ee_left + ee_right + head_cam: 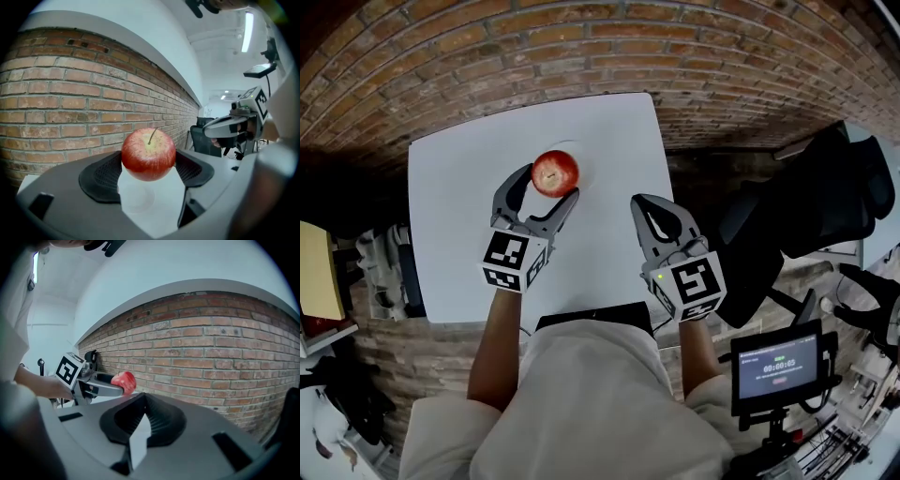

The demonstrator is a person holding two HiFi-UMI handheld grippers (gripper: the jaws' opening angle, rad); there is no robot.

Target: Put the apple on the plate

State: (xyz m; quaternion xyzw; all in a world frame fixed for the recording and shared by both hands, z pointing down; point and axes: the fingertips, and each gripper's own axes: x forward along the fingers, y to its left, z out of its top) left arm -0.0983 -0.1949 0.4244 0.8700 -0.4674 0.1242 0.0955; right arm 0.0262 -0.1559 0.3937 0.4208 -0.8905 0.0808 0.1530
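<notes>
A white worktop (450, 234) stands against a red brick wall (581, 47). It carries only a pale plate (135, 197), which is hard to pick out against the white surface. To the right of the worktop is a black office chair (806, 197), and nearer the person a small dark screen (778, 361) on a stand shows a counter. Cluttered gear lies low at both edges of the head view.

The person's left forearm (502, 347) reaches forward over the worktop. The left gripper (549, 184) points toward the wall, its jaws clamped on the red apple (554, 172), one black pad against each side. The apple sits upright, stem up, raised off the surface, with the plate just below and slightly ahead of it in the left gripper view.

The right gripper (642, 204) hangs near the worktop's right edge, well apart from the apple, level with the left one. Its jaws are brought together at the tips with nothing between them.
</notes>
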